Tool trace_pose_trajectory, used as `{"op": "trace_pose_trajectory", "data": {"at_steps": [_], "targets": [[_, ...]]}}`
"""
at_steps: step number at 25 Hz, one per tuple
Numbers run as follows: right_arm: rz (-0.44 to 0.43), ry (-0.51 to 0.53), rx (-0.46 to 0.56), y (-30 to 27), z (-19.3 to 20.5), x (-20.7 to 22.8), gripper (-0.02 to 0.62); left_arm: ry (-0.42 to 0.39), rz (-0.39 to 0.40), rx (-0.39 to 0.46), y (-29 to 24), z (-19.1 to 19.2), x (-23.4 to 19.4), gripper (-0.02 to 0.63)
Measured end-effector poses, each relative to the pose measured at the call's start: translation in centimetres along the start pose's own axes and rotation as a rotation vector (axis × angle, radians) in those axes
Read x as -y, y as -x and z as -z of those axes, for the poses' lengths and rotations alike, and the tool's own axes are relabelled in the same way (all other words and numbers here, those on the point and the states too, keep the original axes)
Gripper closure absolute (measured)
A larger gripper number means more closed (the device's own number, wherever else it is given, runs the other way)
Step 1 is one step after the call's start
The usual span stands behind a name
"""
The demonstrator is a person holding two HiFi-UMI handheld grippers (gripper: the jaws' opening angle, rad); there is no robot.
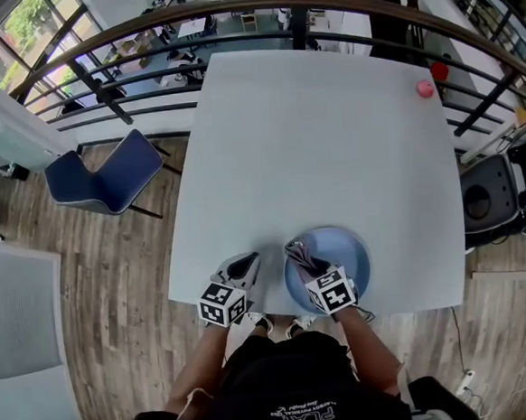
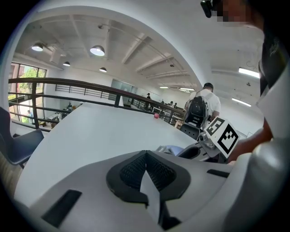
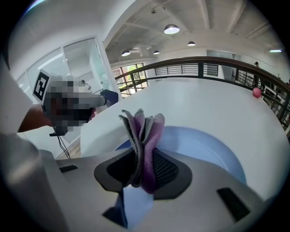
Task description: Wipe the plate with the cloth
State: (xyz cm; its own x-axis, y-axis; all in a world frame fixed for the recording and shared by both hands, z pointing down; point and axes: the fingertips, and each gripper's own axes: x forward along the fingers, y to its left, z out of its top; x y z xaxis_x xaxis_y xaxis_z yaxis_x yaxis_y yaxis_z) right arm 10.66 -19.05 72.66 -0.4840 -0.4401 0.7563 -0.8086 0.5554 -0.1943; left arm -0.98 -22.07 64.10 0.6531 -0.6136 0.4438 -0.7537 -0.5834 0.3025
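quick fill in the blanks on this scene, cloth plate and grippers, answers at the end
1. The right gripper is shut on a purple and grey ____.
2. The plate beneath that gripper is ____ in colour.
3. The left gripper, beside the plate on the table, has its jaws ____ with nothing between them.
4. The small ball near the table's far corner is ____.

Missing words: cloth; blue; shut; pink

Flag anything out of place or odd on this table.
Nothing spilled or damaged. A small pink object sits alone at the far right corner of the table, near the edge. The cloth is bunched in the right gripper.
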Motion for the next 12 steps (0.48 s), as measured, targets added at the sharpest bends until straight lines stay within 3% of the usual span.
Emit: {"op": "trace_pose_trajectory", "data": {"at_steps": [12], "targets": [[0.070, -0.089, -0.017, -0.1, 0.0, 2.3, 0.476, 0.023, 0.001, 0.006, 0.4, -0.6, -0.2, 0.594]]}}
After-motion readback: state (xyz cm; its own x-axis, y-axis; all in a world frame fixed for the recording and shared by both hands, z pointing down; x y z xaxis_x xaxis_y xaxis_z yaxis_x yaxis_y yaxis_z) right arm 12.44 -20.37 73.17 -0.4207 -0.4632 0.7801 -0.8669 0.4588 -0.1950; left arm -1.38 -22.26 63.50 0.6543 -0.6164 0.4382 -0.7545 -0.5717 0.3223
